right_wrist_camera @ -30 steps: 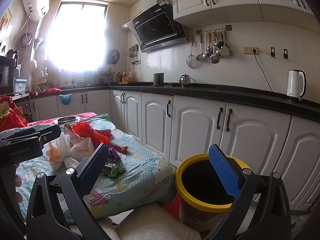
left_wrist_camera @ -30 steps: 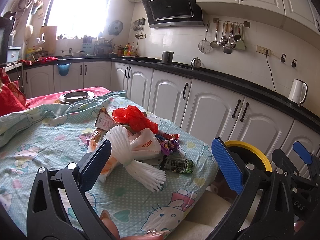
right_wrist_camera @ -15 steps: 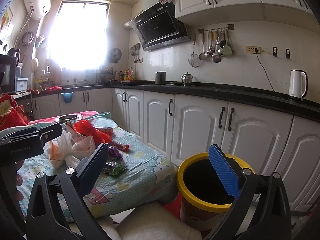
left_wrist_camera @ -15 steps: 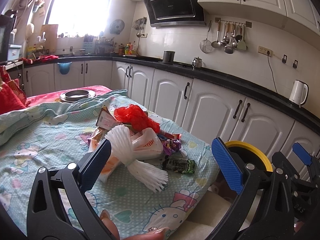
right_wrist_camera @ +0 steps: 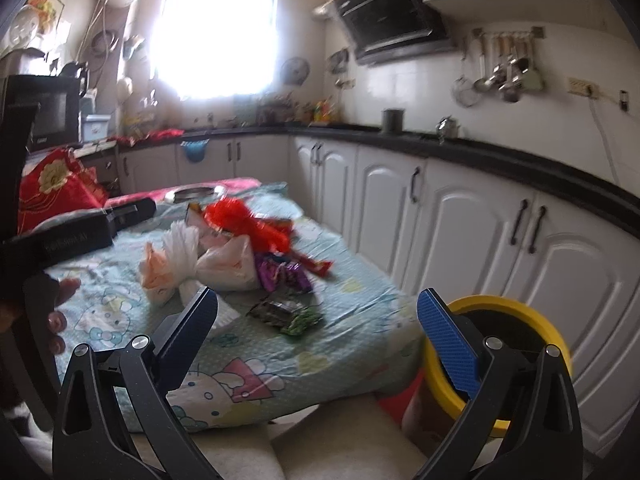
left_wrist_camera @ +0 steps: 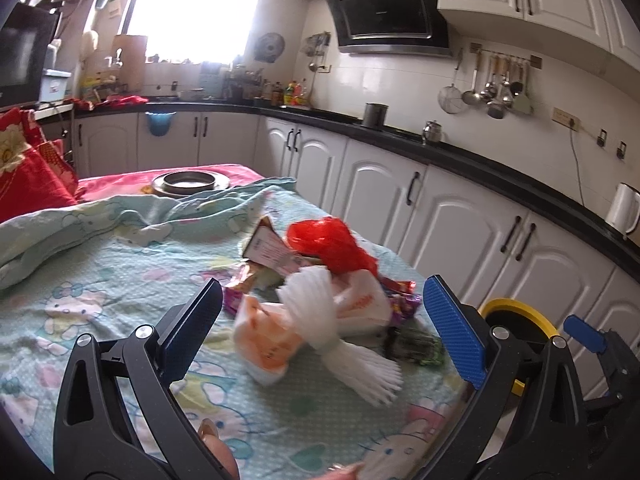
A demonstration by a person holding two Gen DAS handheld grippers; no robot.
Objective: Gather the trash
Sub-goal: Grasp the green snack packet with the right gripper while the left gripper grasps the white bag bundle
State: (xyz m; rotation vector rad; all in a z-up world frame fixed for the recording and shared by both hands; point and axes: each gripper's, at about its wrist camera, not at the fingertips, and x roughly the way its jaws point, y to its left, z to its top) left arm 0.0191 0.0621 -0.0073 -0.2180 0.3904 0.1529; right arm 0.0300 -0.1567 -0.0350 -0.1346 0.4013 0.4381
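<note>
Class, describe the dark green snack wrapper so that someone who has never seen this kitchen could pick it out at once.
Find the table under the pale cartoon-print cloth, with a yellow-rimmed bin off its corner. A heap of trash lies on it; the dark green wrapper lies flat at the heap's edge nearest the bin. Unlike the red bag and white bag behind it, it is small, dark and crinkled.
</note>
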